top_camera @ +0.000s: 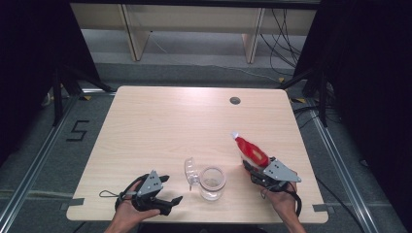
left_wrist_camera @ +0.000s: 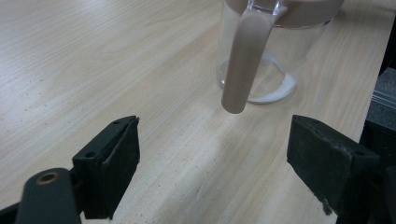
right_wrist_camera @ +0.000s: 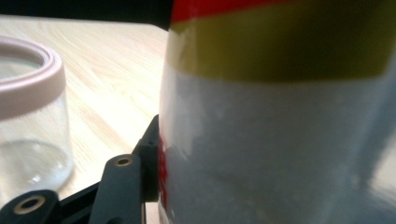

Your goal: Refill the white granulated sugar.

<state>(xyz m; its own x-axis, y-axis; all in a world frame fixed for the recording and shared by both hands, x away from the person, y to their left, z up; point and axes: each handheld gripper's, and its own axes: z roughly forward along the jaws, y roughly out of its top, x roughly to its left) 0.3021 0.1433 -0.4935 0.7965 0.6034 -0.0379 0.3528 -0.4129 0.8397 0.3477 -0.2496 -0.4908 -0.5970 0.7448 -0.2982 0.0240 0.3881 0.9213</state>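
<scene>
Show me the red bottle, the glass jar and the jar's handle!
red bottle (top_camera: 251, 151), high view, on its red middle.
glass jar (top_camera: 212, 182), high view, on its clear wall.
jar's handle (left_wrist_camera: 243, 65), left gripper view, on the middle of the beige strip.

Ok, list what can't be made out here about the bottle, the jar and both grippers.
- Bottle: its label print is blurred in the right gripper view and too small in the high view.
- Right gripper: the far jaw is hidden behind the bottle in the right gripper view.
- Jar: its mouth is cut off by the top edge of the left gripper view.
- Left gripper: open jaws, their tips partly cut off.
</scene>
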